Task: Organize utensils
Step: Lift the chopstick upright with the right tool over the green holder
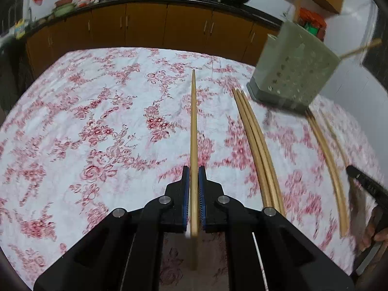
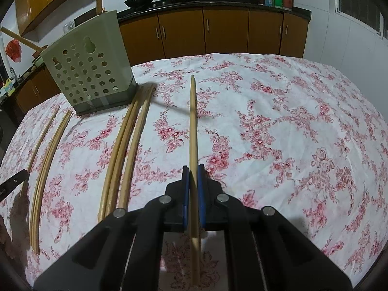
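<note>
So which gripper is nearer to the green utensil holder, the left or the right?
Right, but only slightly, I judge. From the right gripper the green utensil holder stands ahead-left and looks a little larger; from the left gripper it stands ahead-right.

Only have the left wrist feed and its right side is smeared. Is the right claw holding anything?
Observer: Yes. The right claw is shut on a long wooden chopstick that points away from its camera.
Operator: How many loose sticks beyond the triple? It's blurred for me.
Observer: Past the bundle of three wooden chopsticks lie a touching pair and a single thinner-looking stick farther out.
Operator: Any detail on the holder?
Observer: The grey-green perforated plastic holder has two gourd-shaped slots above its round holes.
</note>
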Motion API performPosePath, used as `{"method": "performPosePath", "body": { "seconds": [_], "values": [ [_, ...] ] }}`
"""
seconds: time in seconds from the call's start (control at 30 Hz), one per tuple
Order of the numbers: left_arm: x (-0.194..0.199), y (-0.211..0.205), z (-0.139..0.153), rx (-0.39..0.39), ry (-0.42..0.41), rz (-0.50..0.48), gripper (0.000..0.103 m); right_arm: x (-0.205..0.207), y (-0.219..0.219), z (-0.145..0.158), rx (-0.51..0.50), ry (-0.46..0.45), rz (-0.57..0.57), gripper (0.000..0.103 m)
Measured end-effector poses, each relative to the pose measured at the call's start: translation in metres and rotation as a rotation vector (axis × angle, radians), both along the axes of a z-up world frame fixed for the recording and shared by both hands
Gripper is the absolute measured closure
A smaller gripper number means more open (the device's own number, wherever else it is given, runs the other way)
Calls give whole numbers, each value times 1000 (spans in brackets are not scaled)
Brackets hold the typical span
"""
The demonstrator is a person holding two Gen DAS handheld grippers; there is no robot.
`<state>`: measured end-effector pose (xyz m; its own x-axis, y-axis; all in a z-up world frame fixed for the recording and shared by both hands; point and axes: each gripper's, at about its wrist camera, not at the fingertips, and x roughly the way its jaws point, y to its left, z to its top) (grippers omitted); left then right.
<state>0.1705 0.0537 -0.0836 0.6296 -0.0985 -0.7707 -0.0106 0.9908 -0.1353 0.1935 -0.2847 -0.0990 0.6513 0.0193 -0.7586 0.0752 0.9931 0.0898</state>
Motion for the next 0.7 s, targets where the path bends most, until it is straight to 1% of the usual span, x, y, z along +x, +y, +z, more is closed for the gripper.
{"method": "performPosePath", "body": {
  "seconds": [0.03,0.07,0.27,0.37,0.4,0.53,0.63,0.7],
  "values": [
    [-4,-3,0,21,1,-10,94,-3,0,0,-2,0,5,94],
    [-7,-3,0,25,0,-16,94,-7,0,0,-2,-1,9,94],
    [-13,-3,0,28,0,-27,95,-10,-1,2,6,2,10,95],
    [-14,-3,5,39,-3,-30,95,-14,-5,14,15,-36,3,95],
    [-14,-2,10,36,-17,-28,95,-17,-7,25,15,-70,-3,95],
    [-19,4,44,21,-120,-14,95,-25,-15,64,19,-189,-23,95],
    [-22,11,77,-20,-217,4,95,-33,-19,91,23,-276,-36,95],
    [-22,14,94,-39,-264,11,95,-36,-21,106,25,-322,-41,95]
  ]
}}
